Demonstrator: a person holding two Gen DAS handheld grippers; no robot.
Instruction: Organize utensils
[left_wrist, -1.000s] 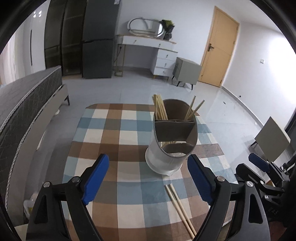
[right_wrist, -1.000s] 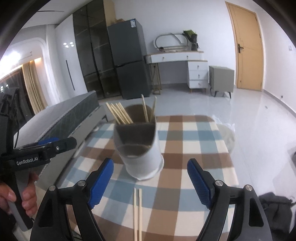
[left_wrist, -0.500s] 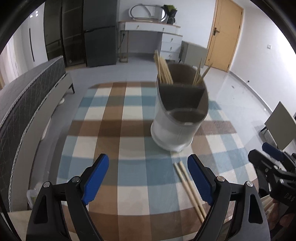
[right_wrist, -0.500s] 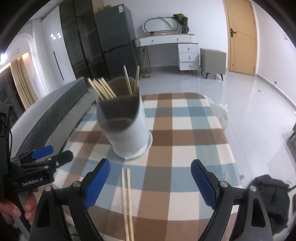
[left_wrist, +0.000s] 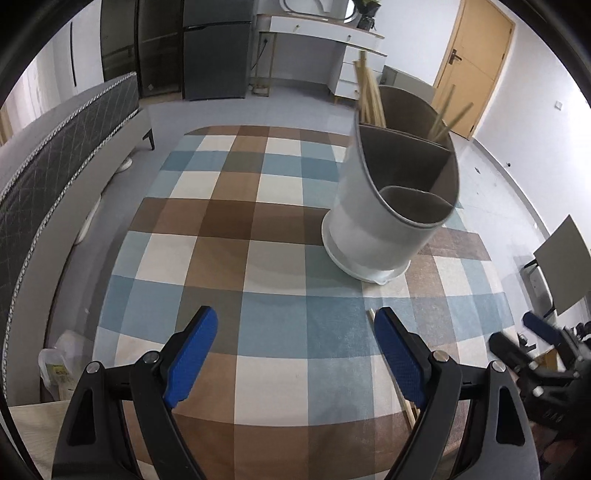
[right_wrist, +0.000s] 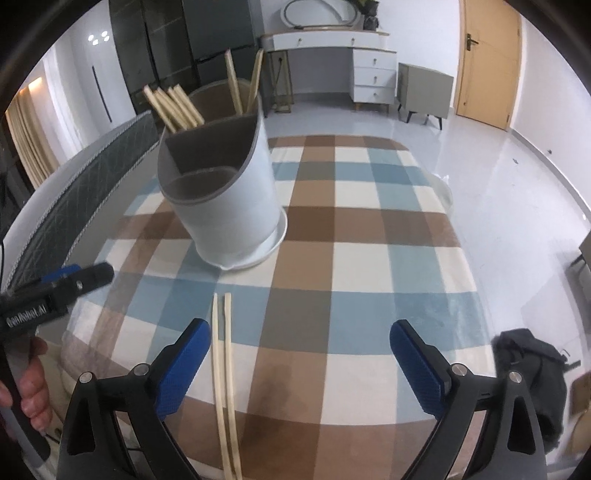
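Note:
A white utensil holder (left_wrist: 388, 214) with grey compartments stands on the checked table; it also shows in the right wrist view (right_wrist: 225, 192). Several chopsticks (right_wrist: 177, 107) stand in its back compartments. A pair of loose chopsticks (right_wrist: 223, 373) lies on the cloth near the front edge, just right of my right gripper's left finger; in the left wrist view the pair (left_wrist: 400, 402) is mostly hidden behind the right finger. My left gripper (left_wrist: 295, 354) is open and empty. My right gripper (right_wrist: 299, 365) is open and empty.
The table (left_wrist: 221, 206) has a brown, blue and white checked cloth. A grey bed (left_wrist: 48, 155) stands to its left. A black bag (right_wrist: 532, 373) lies on the floor at the right. A fridge, a white dresser and a door stand far back.
Both grippers have moved in and down toward the table's near edge. The holder has shifted right in the left view and left in the right view. Both stay open.

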